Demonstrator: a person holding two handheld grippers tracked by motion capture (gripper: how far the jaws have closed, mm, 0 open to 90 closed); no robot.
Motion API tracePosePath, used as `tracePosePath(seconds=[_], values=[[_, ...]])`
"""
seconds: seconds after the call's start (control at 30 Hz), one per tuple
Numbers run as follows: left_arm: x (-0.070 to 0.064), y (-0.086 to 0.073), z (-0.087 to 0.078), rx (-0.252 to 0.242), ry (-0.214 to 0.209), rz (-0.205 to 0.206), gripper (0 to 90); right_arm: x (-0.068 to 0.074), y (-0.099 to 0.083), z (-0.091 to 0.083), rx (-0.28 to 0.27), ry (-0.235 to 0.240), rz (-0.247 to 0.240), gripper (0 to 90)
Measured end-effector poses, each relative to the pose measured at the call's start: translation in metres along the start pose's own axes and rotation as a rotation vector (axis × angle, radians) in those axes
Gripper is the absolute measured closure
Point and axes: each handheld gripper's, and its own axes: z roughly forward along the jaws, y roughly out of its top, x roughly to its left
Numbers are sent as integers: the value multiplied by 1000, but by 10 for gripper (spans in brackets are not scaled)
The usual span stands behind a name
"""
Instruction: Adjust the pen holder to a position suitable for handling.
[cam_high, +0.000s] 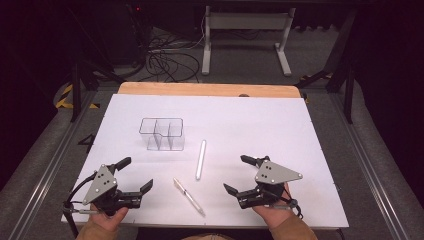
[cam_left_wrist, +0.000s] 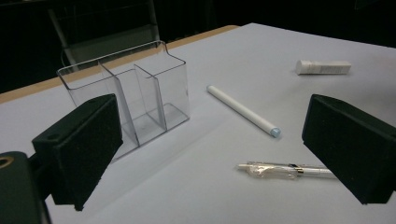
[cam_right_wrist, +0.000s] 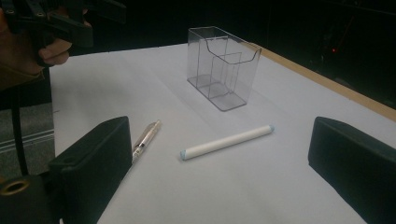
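In the left gripper view, the clear plastic click pen (cam_left_wrist: 280, 170) runs behind the right black jaw — its far end hidden. The small white capped tube (cam_left_wrist: 323, 66) beyond is too blurred to identify.

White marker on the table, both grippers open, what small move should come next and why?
Probably ease the right gripper forward over the white marker. Its jaws stand open and empty, the marker lies flat and free just ahead of it, and the clear organizer beyond stands empty. The left gripper sits nearer the clear pen.
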Motion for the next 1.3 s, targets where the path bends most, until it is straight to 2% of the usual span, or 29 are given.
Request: tracePosePath(seconds=[0.13, 0.43, 0.53, 0.6, 0.7, 0.83, 1.17, 1.3], values=[[0, 0, 0, 1, -1, 0, 56, 2, 1, -1, -6, -3, 7, 95], [0, 0, 0, 2, 1, 2, 58, 2, 1, -1, -9, 34, 43, 120], [0, 0, 0, 3, 2, 0, 59, 3, 3, 0, -16, 52, 61, 159], [0, 0, 0, 4, 3, 3, 58, 4, 3, 0, -10, 46, 76, 171], [0, 0, 0, 2, 5, 2, 59, 7, 4, 4, 17, 63, 105, 184], [0, 0, 0, 4, 4, 3, 59, 12, 3, 13, 61, 64, 113, 192], [0, 0, 0, 7, 5, 4, 60, 26, 1, 32, 134, 80, 101, 249], [0, 0, 0, 5, 6, 5, 60, 35, -1, 41, 162, 78, 78, 278]])
